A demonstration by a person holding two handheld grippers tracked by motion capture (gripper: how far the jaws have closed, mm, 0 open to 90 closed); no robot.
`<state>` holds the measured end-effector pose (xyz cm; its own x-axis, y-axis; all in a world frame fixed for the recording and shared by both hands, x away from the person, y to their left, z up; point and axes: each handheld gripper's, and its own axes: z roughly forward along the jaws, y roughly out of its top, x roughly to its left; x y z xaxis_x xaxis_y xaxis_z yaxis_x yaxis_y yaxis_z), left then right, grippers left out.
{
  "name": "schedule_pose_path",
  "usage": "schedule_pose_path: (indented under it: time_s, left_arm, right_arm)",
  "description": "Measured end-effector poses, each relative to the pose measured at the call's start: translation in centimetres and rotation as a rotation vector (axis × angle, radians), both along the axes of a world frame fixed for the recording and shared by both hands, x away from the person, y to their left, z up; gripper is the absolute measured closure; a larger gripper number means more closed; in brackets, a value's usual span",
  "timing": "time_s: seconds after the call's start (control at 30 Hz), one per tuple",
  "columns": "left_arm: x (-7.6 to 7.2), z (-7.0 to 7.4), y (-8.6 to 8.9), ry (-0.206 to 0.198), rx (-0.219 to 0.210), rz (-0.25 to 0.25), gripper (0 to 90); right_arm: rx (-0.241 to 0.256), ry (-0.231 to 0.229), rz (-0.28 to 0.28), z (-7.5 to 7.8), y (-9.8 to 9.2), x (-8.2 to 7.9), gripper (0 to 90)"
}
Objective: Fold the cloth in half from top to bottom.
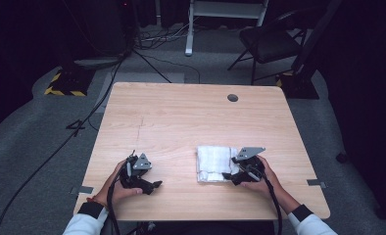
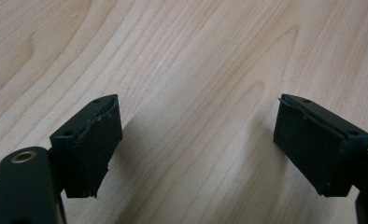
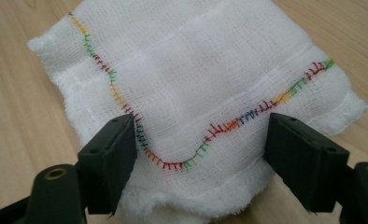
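both jaws of the right tool (image 3: 198, 154) stand apart over the near edge of a folded white cloth (image 3: 191, 74). left tool (image 2: 196, 140), well apart from it, gapes above bare bench (image 2: 182, 56).

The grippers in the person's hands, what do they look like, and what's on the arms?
Both the left gripper and the right gripper are black, each topped by a grey three-cornered plate and trailing a black cable. Their jaws are flat black blocks with small screw holes. The sleeves are white with dark cuffs; an orange band circles the left wrist.
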<state>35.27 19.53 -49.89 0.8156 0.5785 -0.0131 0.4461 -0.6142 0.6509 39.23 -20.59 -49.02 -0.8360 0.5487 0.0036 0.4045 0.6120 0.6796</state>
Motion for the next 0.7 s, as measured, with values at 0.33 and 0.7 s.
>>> schedule_pose_path:
  time_s: [0.33,0.7]
  left_arm:
    - [0.2,-0.3,0.1,-0.021,-0.026,0.004,14.3]
    - [0.3,-0.5,0.0,-0.027,-0.039,0.011,14.2]
  right_arm:
    - [0.004,0.009,-0.005,0.0,1.7,4.6,25.9]
    - [0.017,0.016,-0.016,-0.1,3.2,8.5,25.9]
